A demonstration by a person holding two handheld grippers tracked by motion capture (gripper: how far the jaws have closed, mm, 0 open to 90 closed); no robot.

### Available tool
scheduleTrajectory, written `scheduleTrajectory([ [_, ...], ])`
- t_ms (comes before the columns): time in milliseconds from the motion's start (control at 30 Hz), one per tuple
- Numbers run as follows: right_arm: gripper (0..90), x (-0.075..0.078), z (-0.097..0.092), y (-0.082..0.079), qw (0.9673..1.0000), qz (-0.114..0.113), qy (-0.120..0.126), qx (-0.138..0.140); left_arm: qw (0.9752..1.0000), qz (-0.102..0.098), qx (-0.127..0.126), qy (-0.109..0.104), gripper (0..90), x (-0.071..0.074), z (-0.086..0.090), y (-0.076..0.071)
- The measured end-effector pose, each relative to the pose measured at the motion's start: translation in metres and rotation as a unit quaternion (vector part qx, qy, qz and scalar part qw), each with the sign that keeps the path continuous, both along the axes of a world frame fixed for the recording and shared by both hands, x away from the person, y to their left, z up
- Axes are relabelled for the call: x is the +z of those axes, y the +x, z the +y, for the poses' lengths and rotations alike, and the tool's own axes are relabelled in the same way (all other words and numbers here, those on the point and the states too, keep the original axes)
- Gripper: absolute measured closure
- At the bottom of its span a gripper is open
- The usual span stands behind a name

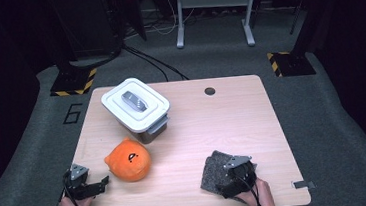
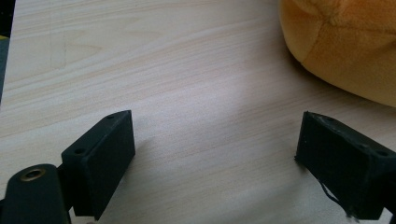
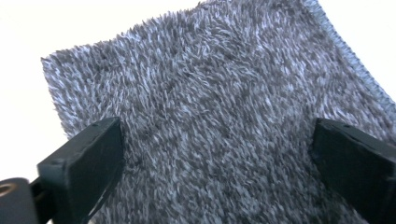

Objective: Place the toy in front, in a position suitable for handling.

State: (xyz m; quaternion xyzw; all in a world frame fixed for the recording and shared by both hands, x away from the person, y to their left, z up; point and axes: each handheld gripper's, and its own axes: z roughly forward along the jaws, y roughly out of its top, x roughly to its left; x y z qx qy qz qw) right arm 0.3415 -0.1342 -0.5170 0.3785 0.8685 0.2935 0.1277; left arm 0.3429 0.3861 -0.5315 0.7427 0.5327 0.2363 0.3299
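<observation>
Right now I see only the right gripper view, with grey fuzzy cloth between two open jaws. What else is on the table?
Observer: An orange plush toy lies left of the cloth.
Operator: Is the other gripper holding it?
Observer: No, the left gripper is open over bare wood, with the toy beside it.
Operator: Anything farther away?
Observer: A white lidded container stands behind the toy.

Right gripper [image 1: 228, 185] hides part of grey cloth [image 1: 213, 170].
</observation>
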Motion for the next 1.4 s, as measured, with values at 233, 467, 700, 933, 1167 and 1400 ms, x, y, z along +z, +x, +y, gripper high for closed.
scheduleTrajectory([
  [233,18.6,0.003,-0.006,0.000,0.9998,-0.007,0.009,-0.016,1.0000,0.000,0.000,0.001,11.2,0.000,0.000,0.000],
  [467,42.0,0.006,-0.016,0.001,0.9993,-0.020,0.013,-0.030,1.0000,0.001,0.001,0.000,11.2,0.000,0.000,0.000],
  [700,61.5,0.007,-0.019,0.001,0.9993,-0.024,0.014,-0.026,1.0000,0.001,0.002,0.000,11.2,0.000,0.000,0.000],
  [933,70.2,0.007,-0.020,-0.001,0.9988,-0.033,0.021,-0.029,1.0000,-0.005,0.005,-0.001,11.2,-0.001,-0.001,0.000],
  [1167,70.5,0.012,-0.021,-0.002,0.9982,-0.040,0.026,-0.038,1.0000,-0.004,0.006,0.000,11.3,-0.001,0.000,0.000],
  [1400,70.2,0.026,-0.034,0.001,0.9967,-0.064,0.025,-0.044,1.0000,-0.004,0.006,0.000,11.2,-0.001,0.000,0.000],
])
